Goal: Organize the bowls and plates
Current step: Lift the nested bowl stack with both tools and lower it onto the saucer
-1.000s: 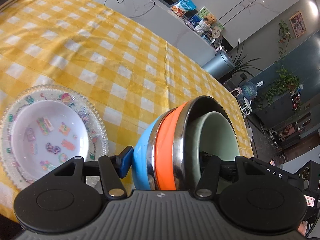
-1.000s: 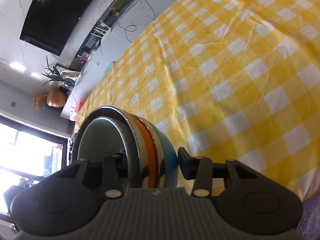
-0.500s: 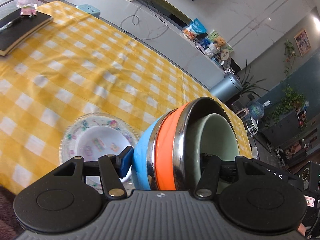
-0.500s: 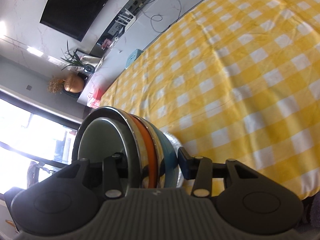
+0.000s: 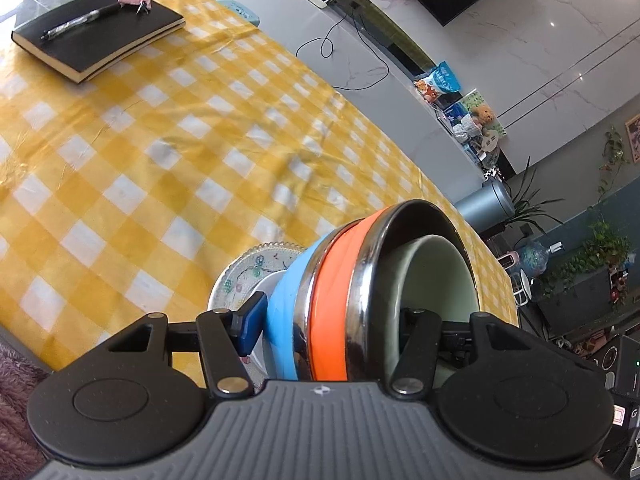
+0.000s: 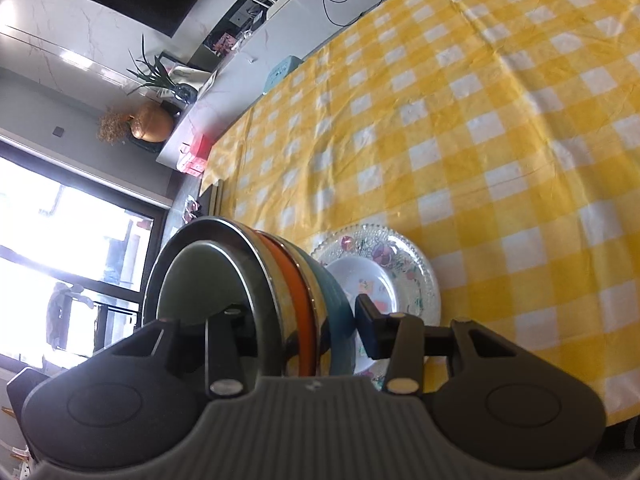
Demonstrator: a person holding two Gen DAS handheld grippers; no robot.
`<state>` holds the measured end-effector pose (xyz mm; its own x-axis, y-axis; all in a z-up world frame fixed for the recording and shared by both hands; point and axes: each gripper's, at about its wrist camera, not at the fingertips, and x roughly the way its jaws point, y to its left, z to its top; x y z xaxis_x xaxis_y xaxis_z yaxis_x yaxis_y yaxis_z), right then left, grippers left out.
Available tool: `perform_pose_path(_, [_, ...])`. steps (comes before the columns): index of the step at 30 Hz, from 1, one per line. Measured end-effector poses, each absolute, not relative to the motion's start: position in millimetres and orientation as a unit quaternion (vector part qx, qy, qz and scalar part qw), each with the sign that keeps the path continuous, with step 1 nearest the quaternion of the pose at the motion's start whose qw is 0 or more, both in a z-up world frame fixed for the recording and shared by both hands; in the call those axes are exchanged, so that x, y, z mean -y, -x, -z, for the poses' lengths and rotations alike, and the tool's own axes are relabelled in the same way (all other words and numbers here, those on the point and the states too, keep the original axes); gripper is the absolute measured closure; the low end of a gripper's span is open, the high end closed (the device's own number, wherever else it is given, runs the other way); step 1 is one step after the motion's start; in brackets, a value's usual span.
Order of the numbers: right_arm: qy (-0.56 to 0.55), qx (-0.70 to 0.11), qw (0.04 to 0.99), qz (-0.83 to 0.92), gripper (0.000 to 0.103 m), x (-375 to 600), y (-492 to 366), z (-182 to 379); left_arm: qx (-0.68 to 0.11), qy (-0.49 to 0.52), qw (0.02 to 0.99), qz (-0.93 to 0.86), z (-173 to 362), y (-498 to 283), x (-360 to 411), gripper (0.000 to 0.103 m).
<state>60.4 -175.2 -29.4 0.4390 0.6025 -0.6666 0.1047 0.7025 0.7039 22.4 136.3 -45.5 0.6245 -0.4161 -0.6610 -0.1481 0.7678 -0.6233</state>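
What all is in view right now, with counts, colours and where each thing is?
bowls: nested stack, blue, orange, steel-rimmed, pale green innermost; held between both tools
plate: one, clear with floral print; table near edge, behind the stack
tablecloth: one, yellow and white check; covers table
notebook: one, black; far corner
pen: one, dark; on notebook
left tool: shut on bowls
right tool: shut on bowls

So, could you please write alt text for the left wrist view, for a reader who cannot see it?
The left gripper clamps a nested bowl stack, blue, orange, steel and pale green, tipped on its side above a patterned plate. Behind lies a yellow checked tablecloth with a black notebook and pen at its far corner.
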Motion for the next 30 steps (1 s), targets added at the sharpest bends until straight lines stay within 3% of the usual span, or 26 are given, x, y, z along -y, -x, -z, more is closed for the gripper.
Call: perform_pose_path(30, [-0.339, -0.533, 0.761, -0.145, 0.060, 180.1, -89.6, 61.9, -0.467, 0.333, 0.816, 0.071, 77.6, -52.9, -132.5, 0.039])
